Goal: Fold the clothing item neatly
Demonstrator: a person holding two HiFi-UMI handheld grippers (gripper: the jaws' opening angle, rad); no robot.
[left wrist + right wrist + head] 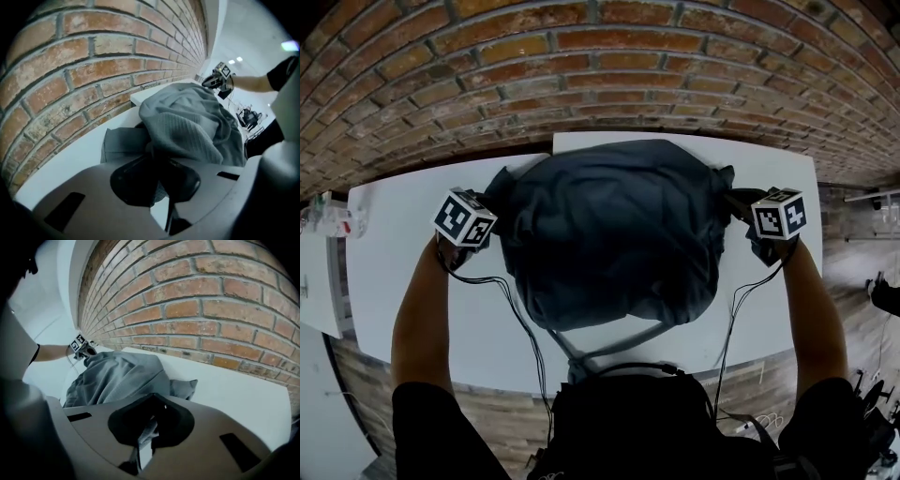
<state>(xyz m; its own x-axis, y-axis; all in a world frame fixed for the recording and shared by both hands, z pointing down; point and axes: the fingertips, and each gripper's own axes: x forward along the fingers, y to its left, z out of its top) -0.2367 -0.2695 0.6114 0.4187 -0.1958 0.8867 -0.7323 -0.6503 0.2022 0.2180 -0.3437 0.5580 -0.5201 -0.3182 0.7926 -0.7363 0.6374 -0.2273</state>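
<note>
Okay, my left gripper (161, 180) and right gripper (149, 430) are both clamped on opposite edges of the grey garment (614, 230). It looks soft, light and floppy, so I'd grip it at the corners.

Garment (609, 234) lies on tabletop (394, 281), between left claw (486, 204) and right claw (739, 202); brick wall (600, 56) stands beyond both claws.

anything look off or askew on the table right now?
Nothing spilled or damaged. The grey garment sits in a rumpled mound on the white table, not flat; a loose flap pokes out beside the mound. The left gripper and right gripper each pinch its fabric.
</note>
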